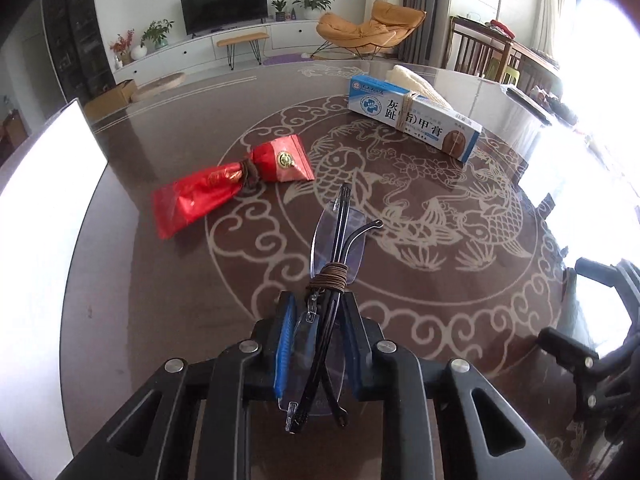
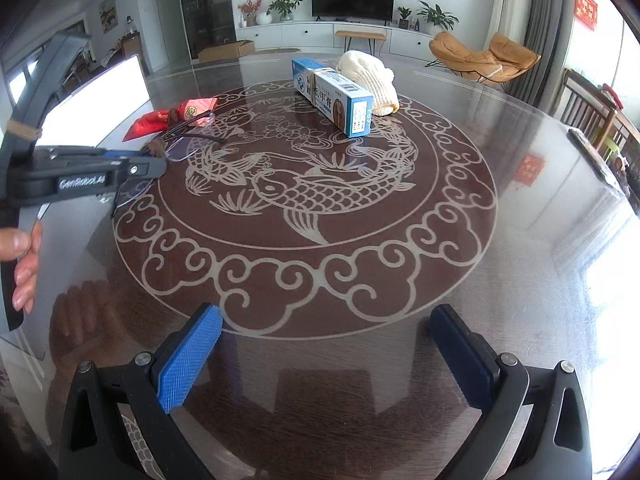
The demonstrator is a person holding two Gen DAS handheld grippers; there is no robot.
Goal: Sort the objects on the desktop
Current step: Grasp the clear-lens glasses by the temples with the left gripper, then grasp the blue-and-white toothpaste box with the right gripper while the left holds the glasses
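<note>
My left gripper (image 1: 318, 304) is shut on folded rimless glasses (image 1: 334, 248) bound with brown cord, held just above the round table (image 1: 160, 300). In the right wrist view the left gripper (image 2: 158, 160) shows at the left with the glasses (image 2: 188, 136). A red foil packet (image 1: 228, 184) tied with brown cord lies ahead left; it also shows in the right wrist view (image 2: 172, 118). A blue-and-white ointment box (image 1: 416, 116) with a band lies far right, also seen from the right wrist (image 2: 336, 96). My right gripper (image 2: 326, 352) is open and empty over the near table.
A cream knitted cloth (image 2: 370, 76) lies behind the box. A white panel (image 1: 44, 208) stands at the table's left edge. Part of the right gripper (image 1: 592, 344) shows at the right. Chairs and a television stand beyond the table.
</note>
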